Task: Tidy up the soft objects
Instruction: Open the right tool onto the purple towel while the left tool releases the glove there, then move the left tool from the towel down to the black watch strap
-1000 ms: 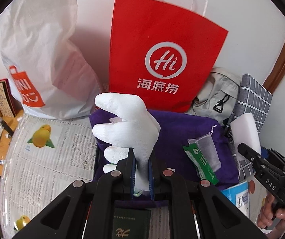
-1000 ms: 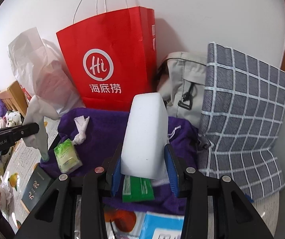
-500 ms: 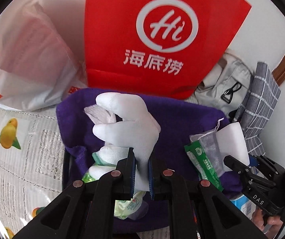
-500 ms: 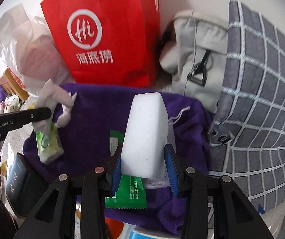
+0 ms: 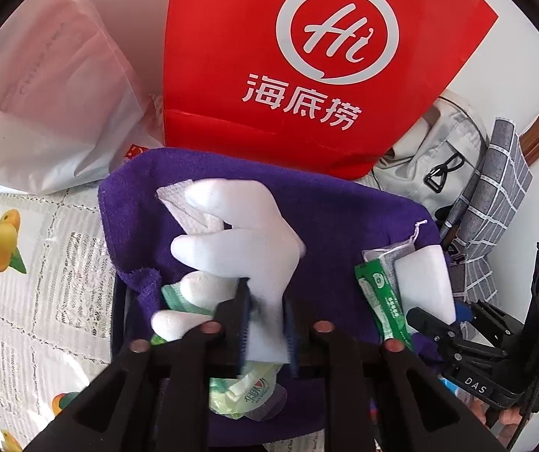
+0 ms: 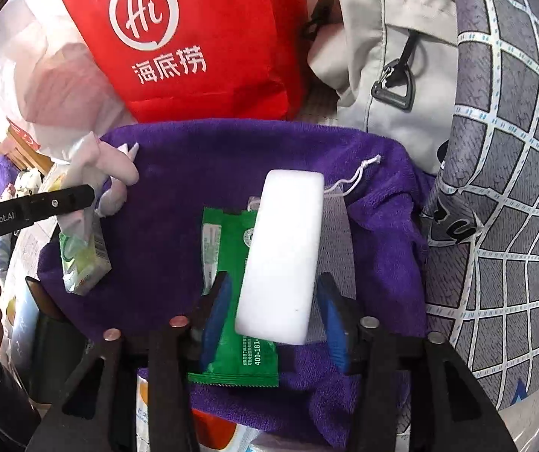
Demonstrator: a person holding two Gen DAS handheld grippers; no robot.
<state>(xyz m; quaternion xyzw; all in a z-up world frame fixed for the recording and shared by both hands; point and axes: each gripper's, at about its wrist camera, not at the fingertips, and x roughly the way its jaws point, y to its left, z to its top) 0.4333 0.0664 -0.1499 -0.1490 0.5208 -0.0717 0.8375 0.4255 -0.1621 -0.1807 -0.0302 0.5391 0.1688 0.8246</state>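
Two soft things sit over the purple towel — my landmark. My right tool has just been opening: the white sponge lies on the towel's right half between parted pads, long axis pointing away from me. My left tool, jaws just easing apart, still brackets the white glove over the towel's left half — that hand's release comes next, I judge.
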